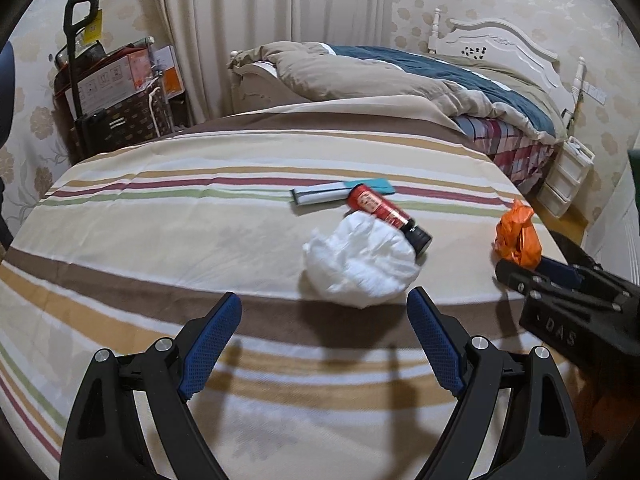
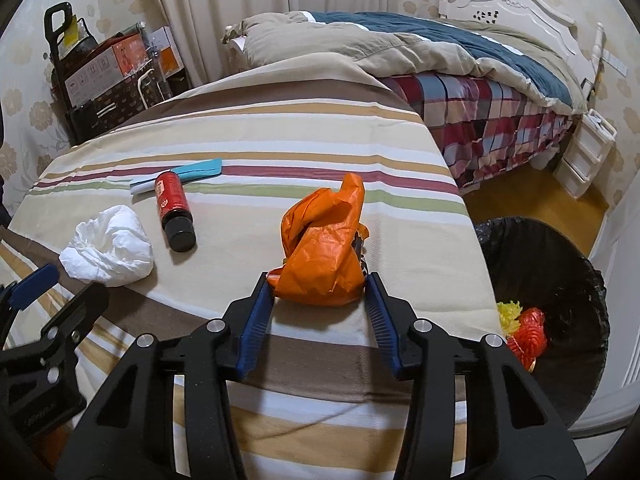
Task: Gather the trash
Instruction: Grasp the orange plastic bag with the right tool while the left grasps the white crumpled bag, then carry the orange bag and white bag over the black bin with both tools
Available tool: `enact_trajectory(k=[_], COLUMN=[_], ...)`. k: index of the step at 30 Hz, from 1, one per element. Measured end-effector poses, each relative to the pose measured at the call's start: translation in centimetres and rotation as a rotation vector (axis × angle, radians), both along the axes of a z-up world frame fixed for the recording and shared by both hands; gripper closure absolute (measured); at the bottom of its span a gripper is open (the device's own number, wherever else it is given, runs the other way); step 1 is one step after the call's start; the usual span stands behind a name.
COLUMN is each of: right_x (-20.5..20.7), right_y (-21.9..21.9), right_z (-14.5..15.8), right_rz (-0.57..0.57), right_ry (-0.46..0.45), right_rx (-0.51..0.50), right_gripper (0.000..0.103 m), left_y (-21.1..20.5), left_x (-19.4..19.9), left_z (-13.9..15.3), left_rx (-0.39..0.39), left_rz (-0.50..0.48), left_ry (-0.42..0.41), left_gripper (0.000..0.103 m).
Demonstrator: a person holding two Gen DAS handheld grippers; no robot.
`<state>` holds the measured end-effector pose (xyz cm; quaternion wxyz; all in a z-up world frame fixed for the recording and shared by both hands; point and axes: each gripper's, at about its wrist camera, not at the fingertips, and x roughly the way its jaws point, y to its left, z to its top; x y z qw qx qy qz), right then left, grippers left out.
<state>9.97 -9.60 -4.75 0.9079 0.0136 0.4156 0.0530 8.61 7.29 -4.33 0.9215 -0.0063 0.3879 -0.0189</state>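
A crumpled orange plastic bag (image 2: 324, 256) lies on the striped cloth near its right edge, and my right gripper (image 2: 319, 280) is shut on its lower part, both blue pads pressing its sides. The left wrist view shows the same bag (image 1: 518, 236) and right gripper (image 1: 528, 268) at the far right. My left gripper (image 1: 325, 298) is open, just short of a crumpled white tissue (image 1: 360, 268), with nothing between its fingers. A red bottle with a black cap (image 1: 386, 214) lies behind the tissue, partly across a flat teal and white packet (image 1: 340, 192).
A bin with a black liner (image 2: 520, 232) stands on the floor right of the striped surface (image 1: 160, 220), with yellow and red scraps inside. Behind are a bed (image 2: 460, 64) with a rumpled quilt, a white drawer unit (image 2: 588, 152), and boxes on a trolley (image 2: 100, 68).
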Motion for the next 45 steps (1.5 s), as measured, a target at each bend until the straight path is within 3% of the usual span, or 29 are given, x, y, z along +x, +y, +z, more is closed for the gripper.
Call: enact_trajectory(k=[16, 20, 24, 33, 45], right_x=[0.0, 0.0, 0.0, -0.5, -2.6], right_y=[-1.1, -1.0, -1.0, -0.8, -0.7], right_z=[-0.1, -0.1, -0.1, 0.2, 0.6], right_rz=[-0.004, -0.003, -0.002, 0.000, 0.004], right_ry=[-0.001, -0.001, -0.002, -0.015, -0.036], right_rx=[0.022, 0.017, 0.012, 0.010, 0.024], right_gripper=[0.057, 0.057, 0.057, 0.058, 0.058], left_y=[-1.7, -2.0, -2.1, -1.7, -1.6], left_x=[2.5, 2.7, 2.7, 2.2, 0.2], left_z=[-0.2, -0.5, -0.6, -0.4, 0.2], left_rx=[0.017, 0.019, 0.016, -0.007, -0.020], left_rz=[-0.044, -0.059, -0.066, -0.070, -0.073], left_ry=[0.017, 0.037, 0.037, 0.023, 0.004], left_gripper=[0.019, 0.037, 0.043, 0.050, 0.050])
